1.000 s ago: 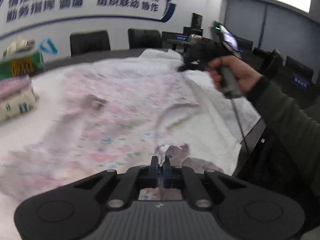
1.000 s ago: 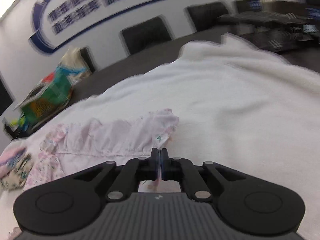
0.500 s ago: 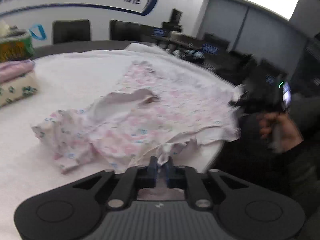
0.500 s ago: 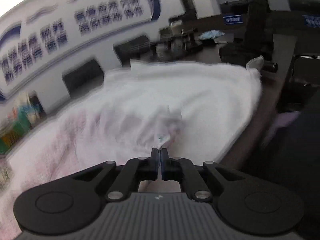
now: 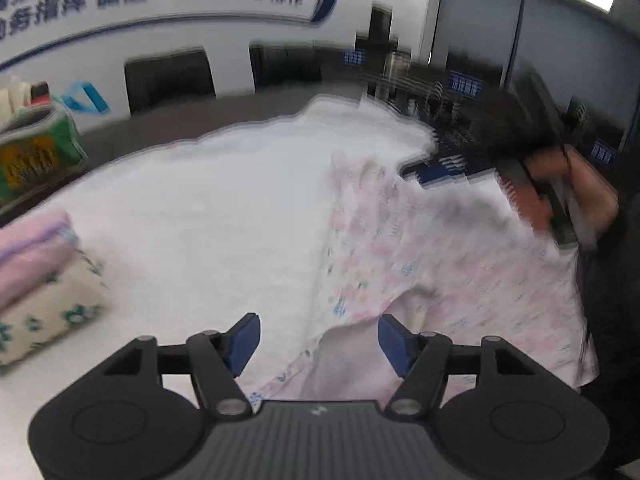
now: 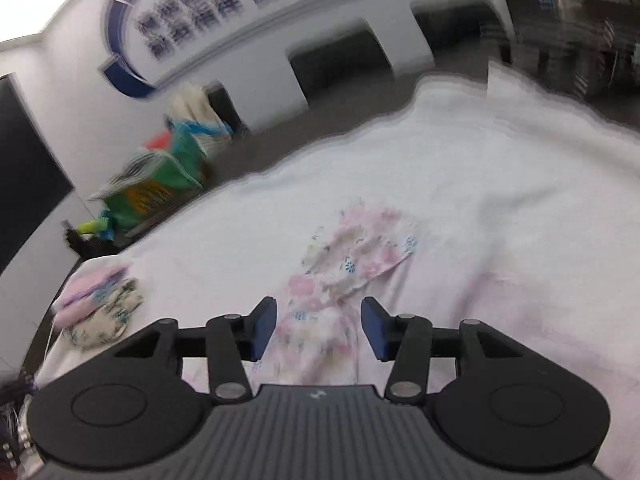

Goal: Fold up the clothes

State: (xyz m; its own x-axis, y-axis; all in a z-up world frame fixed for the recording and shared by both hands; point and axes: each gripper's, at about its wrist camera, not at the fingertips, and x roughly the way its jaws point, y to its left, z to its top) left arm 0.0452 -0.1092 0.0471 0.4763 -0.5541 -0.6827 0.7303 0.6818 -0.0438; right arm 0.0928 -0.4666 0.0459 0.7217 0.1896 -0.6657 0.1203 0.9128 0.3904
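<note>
My left gripper (image 5: 319,339) and right gripper (image 6: 318,329), clamped on the floral garment (image 5: 432,264) a second ago, have just sprung apart, gripping nothing. It lies on the white table cover (image 5: 208,216), from six toward three o'clock: one fold laid.

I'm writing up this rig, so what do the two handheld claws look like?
Both match: the left claw and right claw have black linkage arms with silver pivot pins, dark blue pads, a ribbed grey body flanked by round black housings, and a small pale logo. In the left view the right hand is too blurred to describe.
</note>
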